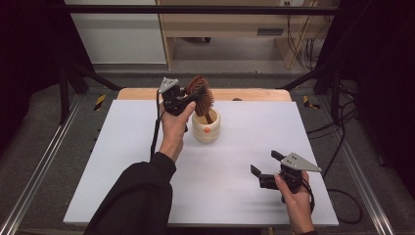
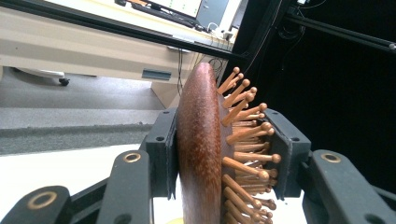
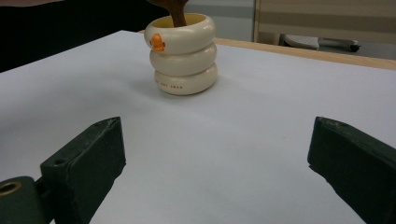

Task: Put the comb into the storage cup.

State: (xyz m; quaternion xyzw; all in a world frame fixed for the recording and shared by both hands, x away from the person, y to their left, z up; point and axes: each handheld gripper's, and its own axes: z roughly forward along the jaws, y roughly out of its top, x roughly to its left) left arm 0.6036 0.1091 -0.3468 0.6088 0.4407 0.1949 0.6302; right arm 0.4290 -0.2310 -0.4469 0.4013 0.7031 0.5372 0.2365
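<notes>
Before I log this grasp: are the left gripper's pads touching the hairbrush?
Touching. The left gripper view shows the left gripper with one pad against the hairbrush's wooden back and the other against its bristle tips.

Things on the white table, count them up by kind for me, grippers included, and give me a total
Wooden hairbrush: 1, head clamped in the left gripper, handle down in the cup
Cream ringed cup: 1
Grippers: 2, the left one and the right gripper, open over the table
Total: 4
</notes>
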